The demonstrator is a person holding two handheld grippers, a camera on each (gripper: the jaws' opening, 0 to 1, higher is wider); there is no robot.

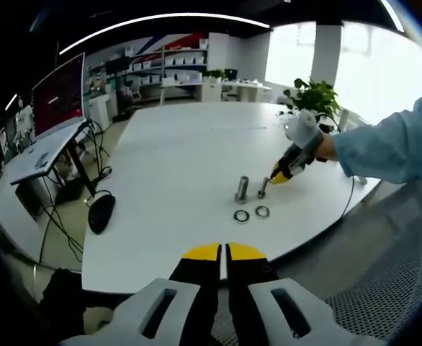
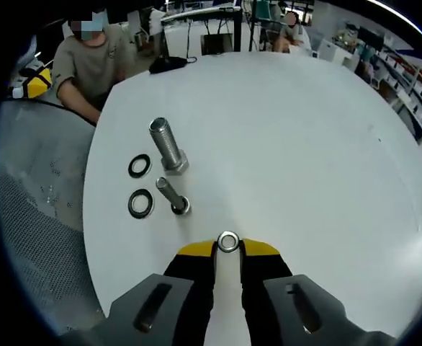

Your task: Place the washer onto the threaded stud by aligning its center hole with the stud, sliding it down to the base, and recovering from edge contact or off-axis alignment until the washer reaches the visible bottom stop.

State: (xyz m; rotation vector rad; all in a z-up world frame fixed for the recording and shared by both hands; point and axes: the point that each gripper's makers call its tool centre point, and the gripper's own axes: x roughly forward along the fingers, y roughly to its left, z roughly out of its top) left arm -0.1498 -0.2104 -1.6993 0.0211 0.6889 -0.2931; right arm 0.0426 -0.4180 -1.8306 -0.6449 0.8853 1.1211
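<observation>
In the left gripper view, the left gripper (image 1: 225,254) hangs at the near edge of the white counter (image 1: 182,158), its yellow-tipped jaws pressed together with nothing between them. Farther out on the counter stand two bolts: a thick stud (image 1: 241,189) and, just to its right, a thinner stud (image 1: 262,189). Two washers lie flat just in front of them, the left washer (image 1: 241,215) and the right washer (image 1: 262,211), close together but apart. The right gripper (image 1: 278,175) comes in from the right, held by a person in a light blue sleeve (image 1: 391,148), its tip just beside the thinner stud. A black mouse (image 1: 101,213) sits at the counter's left edge, a monitor (image 1: 58,94) farther left, and a potted plant (image 1: 313,96) at the far side. In the right gripper view, the right gripper (image 2: 228,246) has its jaws closed on a small metal washer (image 2: 228,241), held on edge above the counter (image 2: 304,144). Left of it the thinner stud (image 2: 171,194) and the thick stud (image 2: 167,145) stand, with two dark-ringed washers (image 2: 140,166) (image 2: 140,203) lying just left of them. A seated person (image 2: 88,65) is at the far left.
</observation>
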